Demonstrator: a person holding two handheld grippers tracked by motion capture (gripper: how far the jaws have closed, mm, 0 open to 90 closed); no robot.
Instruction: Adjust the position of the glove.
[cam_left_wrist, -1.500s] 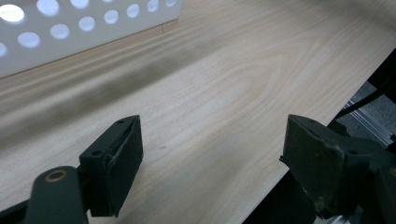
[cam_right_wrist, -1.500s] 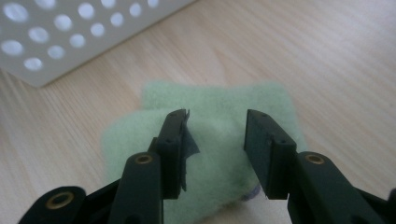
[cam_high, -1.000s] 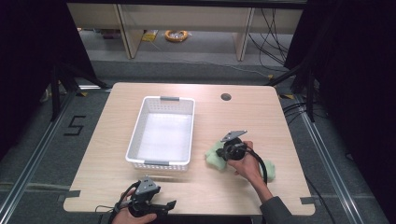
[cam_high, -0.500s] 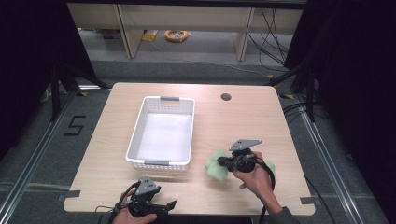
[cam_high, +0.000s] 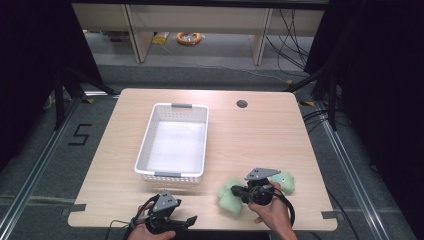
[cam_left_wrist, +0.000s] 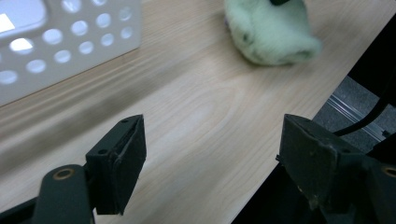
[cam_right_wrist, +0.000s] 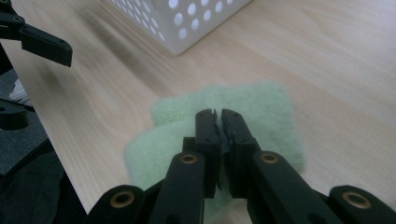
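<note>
A pale green cloth (cam_high: 234, 196) is seen lying on the wooden table (cam_high: 260, 135), near its front edge and to the right of the white basket (cam_high: 172, 141), from which it is kept apart. It is pinched by the right gripper (cam_right_wrist: 219, 116), whose jaws are pressed almost together with a fold of the fabric caught between them; in the right gripper view the cloth (cam_right_wrist: 243, 116) is spread out under and around the black jaws, bunched into soft folds. From above, the right gripper (cam_high: 239, 191) is held level over the cloth by a hand (cam_high: 270, 212) entering from the bottom edge.

The left gripper (cam_left_wrist: 212, 158) is held near the table's front edge, its jaws spread wide with only bare wood between them. The cloth (cam_left_wrist: 271, 32) and the basket's perforated wall (cam_left_wrist: 70, 42) are visible beyond it.
</note>
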